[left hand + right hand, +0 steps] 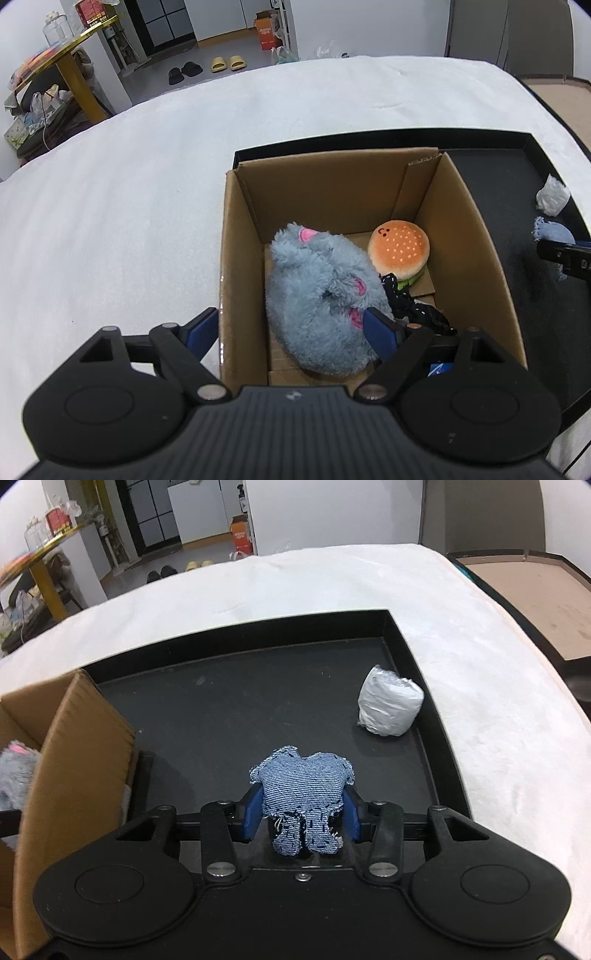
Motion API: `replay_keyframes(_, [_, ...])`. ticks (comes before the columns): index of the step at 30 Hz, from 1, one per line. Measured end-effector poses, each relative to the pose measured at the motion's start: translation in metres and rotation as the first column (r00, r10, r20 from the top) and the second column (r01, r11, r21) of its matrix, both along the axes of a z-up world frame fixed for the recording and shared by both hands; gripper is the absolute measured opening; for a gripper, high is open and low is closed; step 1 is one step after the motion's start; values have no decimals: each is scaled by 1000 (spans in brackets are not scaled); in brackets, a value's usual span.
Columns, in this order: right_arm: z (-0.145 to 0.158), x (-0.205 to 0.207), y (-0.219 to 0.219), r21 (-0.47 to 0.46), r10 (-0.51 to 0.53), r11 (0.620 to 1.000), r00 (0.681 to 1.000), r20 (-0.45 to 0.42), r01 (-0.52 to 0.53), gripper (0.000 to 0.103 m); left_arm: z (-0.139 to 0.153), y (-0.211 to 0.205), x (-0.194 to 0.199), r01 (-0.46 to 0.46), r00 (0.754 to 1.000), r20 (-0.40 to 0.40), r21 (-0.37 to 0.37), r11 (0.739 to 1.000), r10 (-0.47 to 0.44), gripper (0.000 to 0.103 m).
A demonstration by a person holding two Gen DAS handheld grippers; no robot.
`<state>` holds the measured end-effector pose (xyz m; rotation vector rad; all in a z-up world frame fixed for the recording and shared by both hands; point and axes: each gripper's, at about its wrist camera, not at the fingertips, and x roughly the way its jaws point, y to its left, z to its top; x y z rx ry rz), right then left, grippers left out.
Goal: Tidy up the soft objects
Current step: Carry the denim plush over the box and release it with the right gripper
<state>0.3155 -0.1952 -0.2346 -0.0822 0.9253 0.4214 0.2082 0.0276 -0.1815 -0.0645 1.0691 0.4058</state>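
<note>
The right tongs (301, 814) grip a denim toy (303, 794) over the black tray (413, 642); next it needs carrying to the cardboard box (236, 236). The left tongs (291, 330) gape across the box wall, beside the gray plush (321, 295) inside.

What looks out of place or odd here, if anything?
The left gripper sits open astride the cardboard box wall, one finger outside, one inside against the grey plush. A white wrapped bundle sits loose on the black tray. The denim toy has frayed edges.
</note>
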Motion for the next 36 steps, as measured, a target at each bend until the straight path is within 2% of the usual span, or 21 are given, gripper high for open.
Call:
replay_keyframes(17, [65, -21, -1, 62, 9, 998, 996, 89, -15, 43, 21, 15, -18, 13, 999, 51, -28, 1000, -12, 83])
replay_keyframes(28, [93, -38, 21, 118, 83, 988, 988, 133, -99, 43, 25, 23, -38, 16, 995, 98, -66, 998, -9, 82])
replay_keyframes(32, [98, -43, 31, 127, 113, 983, 984, 137, -130, 43, 24, 23, -45, 35, 993, 113, -81, 996, -26, 80])
replay_keyframes(36, [100, -51, 42, 123, 147, 979, 980, 133, -163, 43, 21, 24, -52, 46, 991, 127, -101, 994, -33, 73])
